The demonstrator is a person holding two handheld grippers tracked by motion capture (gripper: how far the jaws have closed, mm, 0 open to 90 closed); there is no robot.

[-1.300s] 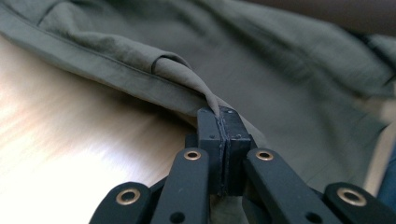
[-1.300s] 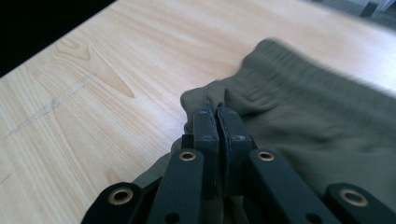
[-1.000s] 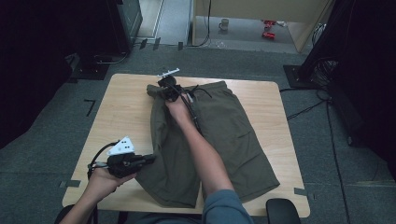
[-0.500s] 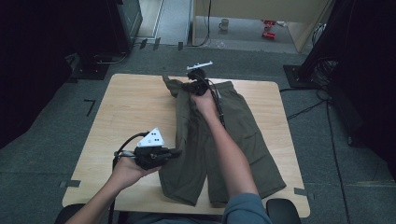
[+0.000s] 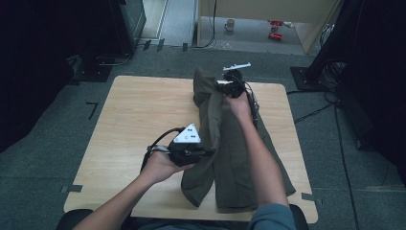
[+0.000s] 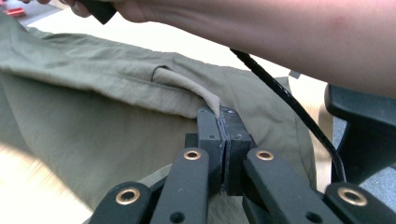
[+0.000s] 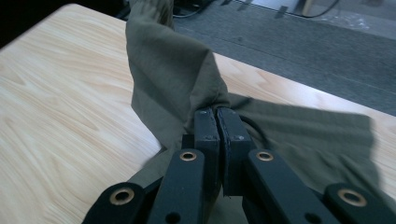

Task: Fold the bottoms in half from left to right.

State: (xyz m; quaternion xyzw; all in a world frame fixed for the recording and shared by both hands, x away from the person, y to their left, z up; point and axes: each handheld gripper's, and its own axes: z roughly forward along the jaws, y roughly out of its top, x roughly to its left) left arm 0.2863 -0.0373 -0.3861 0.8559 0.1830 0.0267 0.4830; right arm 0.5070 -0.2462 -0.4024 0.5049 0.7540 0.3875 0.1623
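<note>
Olive-green shorts point(image 5: 234, 153) lie along the right half of the wooden table point(image 5: 139, 120), their left half lifted and folding over toward the right. My left gripper point(image 5: 207, 153) is shut on the edge of the near leg; the left gripper view shows its jaws point(image 6: 219, 116) pinching a fold of the olive cloth point(image 6: 93, 121). At the far end my right gripper point(image 5: 219, 89) is shut on the waistband, with the cloth point(image 7: 173, 70) rising in a bunch from its closed jaws point(image 7: 215, 114). The person's right forearm point(image 5: 258, 153) lies over the shorts.
The left half of the tabletop point(image 7: 60, 107) is bare wood. A black cable point(image 6: 289, 112) trails from the right gripper across the shorts. A black chair part point(image 6: 359, 126) shows near the table's front edge. Dark equipment point(image 5: 129, 24) and cables point(image 5: 330, 67) stand on the floor behind.
Both grippers have carried the left side of the shorts rightward, and the flat spread has become a raised fold over the right half. The left gripper moved in toward the table's middle.
</note>
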